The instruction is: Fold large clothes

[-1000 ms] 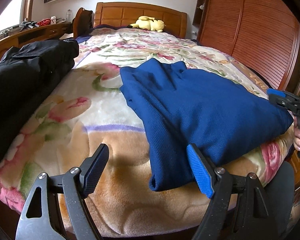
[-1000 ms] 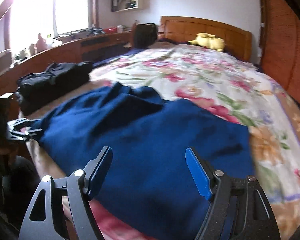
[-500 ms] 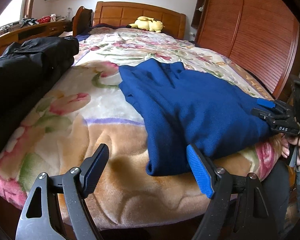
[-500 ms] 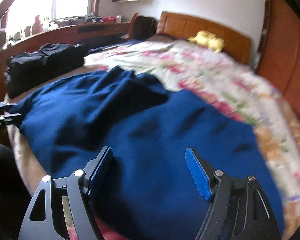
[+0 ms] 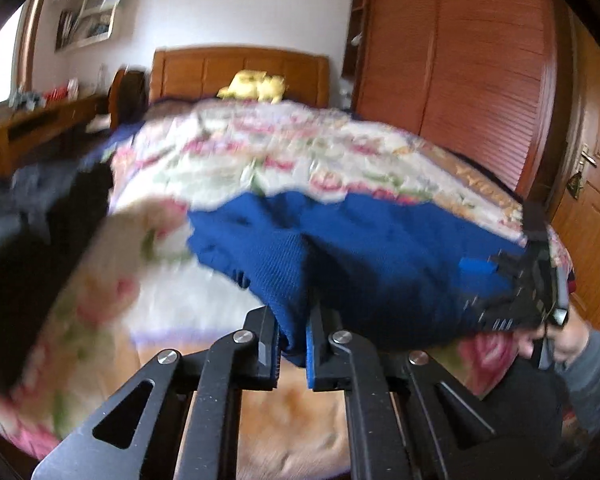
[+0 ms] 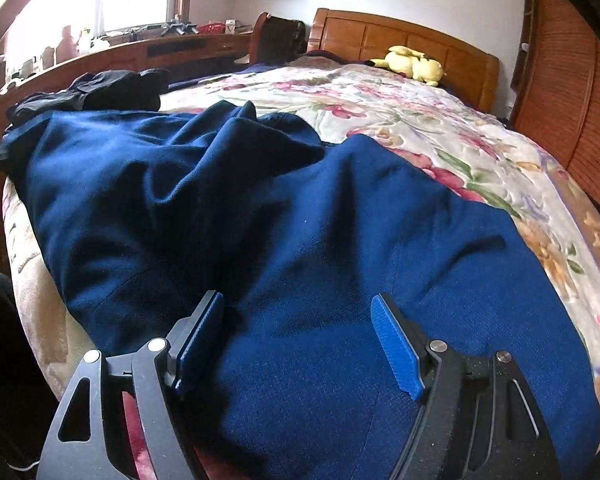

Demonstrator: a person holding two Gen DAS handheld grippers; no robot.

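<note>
The navy blue sweater (image 6: 300, 240) lies rumpled across the foot edge of the floral blanket (image 6: 440, 132). The left gripper (image 5: 292, 340), jaws just closed, pinches its near corner. The right gripper (image 6: 300, 344) stands wide open over the sweater, gripping nothing.

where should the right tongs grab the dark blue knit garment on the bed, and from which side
Probably the near hem of the dark blue knit garment, approached from the foot of the floral-quilted bed. That edge lies flat at the mattress edge, right between the open right tongs. The left tongs have just closed on the other near corner, so matching corners would lift evenly.
</note>
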